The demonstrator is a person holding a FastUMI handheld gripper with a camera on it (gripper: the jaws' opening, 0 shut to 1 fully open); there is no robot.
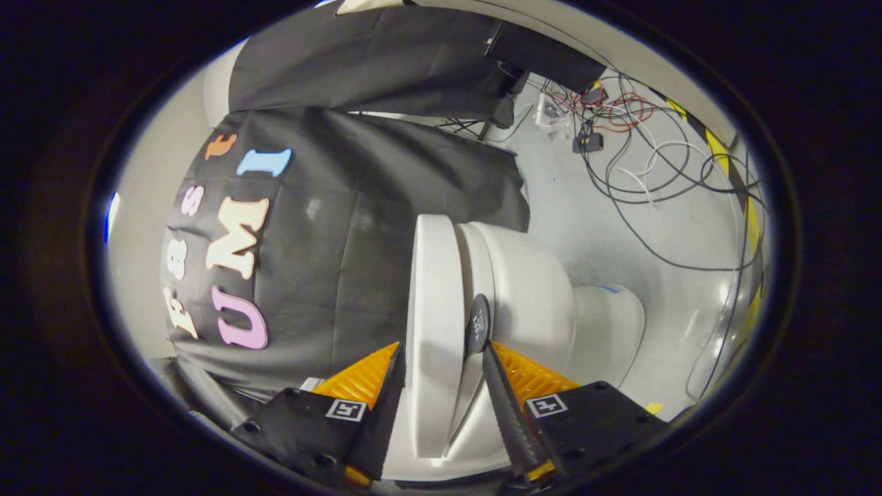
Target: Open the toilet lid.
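Observation:
The view is rolled onto its side. A white toilet stands just ahead, its bowl (530,296) and base (610,331) beyond the right finger. The toilet lid (435,289) is a flat white slab running straight out between my fingers. A thin gap shows between it and the seat (470,262) beside it. A small dark oval tab (478,322) sits at the lid's edge, right at the tip of the right finger. My gripper (442,344) is closed around the lid's front edge, one finger on each face.
Black cloth (331,262) hangs right behind the toilet on the lid's side. On the pale floor (572,207) past the bowl lie tangled cables (641,151) and a small black box (588,142). Yellow-black tape (720,151) marks the floor's far edge.

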